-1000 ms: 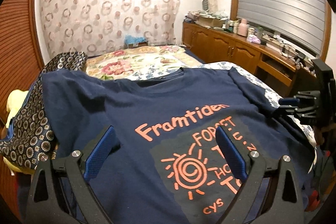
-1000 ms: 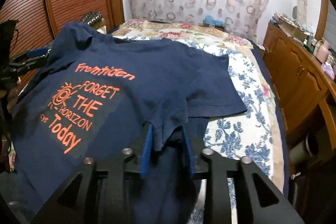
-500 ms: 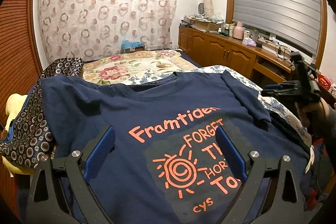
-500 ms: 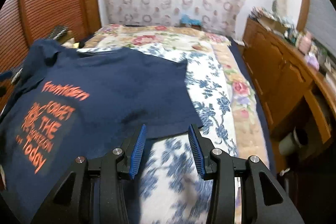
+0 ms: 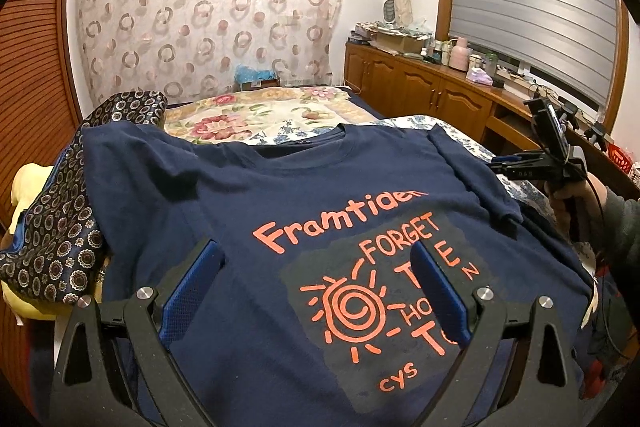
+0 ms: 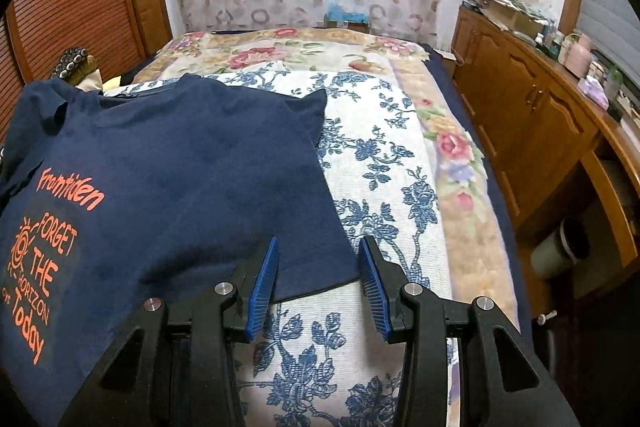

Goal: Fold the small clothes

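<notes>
— Why's the navy T-shirt (image 5: 248, 211) spread print-up on the floral bedspread (image 6: 384, 155)?

— Ready for folding, I'd guess. The left gripper (image 5: 316, 291) hovers above its chest, jaws wide, empty. The right gripper (image 6: 318, 283), half-open, holds nothing; the hem corner lies just ahead.

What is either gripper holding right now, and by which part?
Nothing. The left gripper is open above the navy T-shirt print; the right gripper is open over its sleeve edge.
</notes>
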Motion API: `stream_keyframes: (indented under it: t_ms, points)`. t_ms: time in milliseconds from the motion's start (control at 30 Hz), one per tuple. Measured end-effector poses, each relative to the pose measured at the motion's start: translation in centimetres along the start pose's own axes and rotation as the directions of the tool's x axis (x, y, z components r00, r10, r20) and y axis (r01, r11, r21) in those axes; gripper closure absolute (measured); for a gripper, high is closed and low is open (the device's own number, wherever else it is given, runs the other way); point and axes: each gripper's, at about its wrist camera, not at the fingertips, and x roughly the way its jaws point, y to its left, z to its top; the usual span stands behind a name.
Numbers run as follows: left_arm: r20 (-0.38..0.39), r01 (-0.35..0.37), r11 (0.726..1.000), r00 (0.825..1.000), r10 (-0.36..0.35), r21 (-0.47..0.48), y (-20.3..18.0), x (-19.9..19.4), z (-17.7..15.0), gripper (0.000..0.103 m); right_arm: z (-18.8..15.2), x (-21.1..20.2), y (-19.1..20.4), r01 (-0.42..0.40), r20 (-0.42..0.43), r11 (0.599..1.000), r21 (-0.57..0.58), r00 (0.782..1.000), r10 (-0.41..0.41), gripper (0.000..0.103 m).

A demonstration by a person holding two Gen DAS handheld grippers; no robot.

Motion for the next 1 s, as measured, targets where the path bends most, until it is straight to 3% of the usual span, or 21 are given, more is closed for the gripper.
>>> stream_keyframes:
  t_ms: [200, 367, 467, 600, 800, 1000]
  points:
    - [-0.001, 0.001, 1.000, 1.000, -0.001, -0.003, 0.1, 0.0, 0.0, 0.006, -0.1, 0.1, -0.7, -0.027, -0.002, 0.999, 0.029, 1.000, 0.027, 0.060]
    - [0.004, 0.000, 1.000, 1.000, 0.000, -0.016, 0.5, -0.3, -0.2, 0.006, 0.2, 0.5, -0.5, -0.102, -0.019, 0.995, 0.007, 0.995, 0.103, 0.096]
    - [0.008, 0.004, 1.000, 1.000, -0.004, -0.022, 0.7, -0.6, -0.2, 0.006, 0.6, 0.5, 0.1, -0.122, -0.031, 0.992, -0.014, 0.992, 0.121, 0.098]
    - [0.011, -0.006, 1.000, 1.000, 0.006, -0.023, 1.0, -0.9, -0.2, 0.006, 2.4, -0.4, 1.8, -0.177, 0.012, 0.983, -0.042, 0.984, 0.178, 0.098]
    - [0.017, -0.026, 0.999, 0.999, 0.027, -0.041, 2.0, -1.5, -0.4, 0.006, 5.5, -1.7, 6.9, -0.278, 0.063, 0.951, -0.134, 0.955, 0.289, 0.098]
    - [0.011, -0.040, 0.998, 0.999, 0.041, -0.052, 2.8, -1.7, -0.7, 0.006, 7.4, -1.5, 11.6, -0.288, 0.079, 0.935, -0.206, 0.948, 0.309, 0.098]
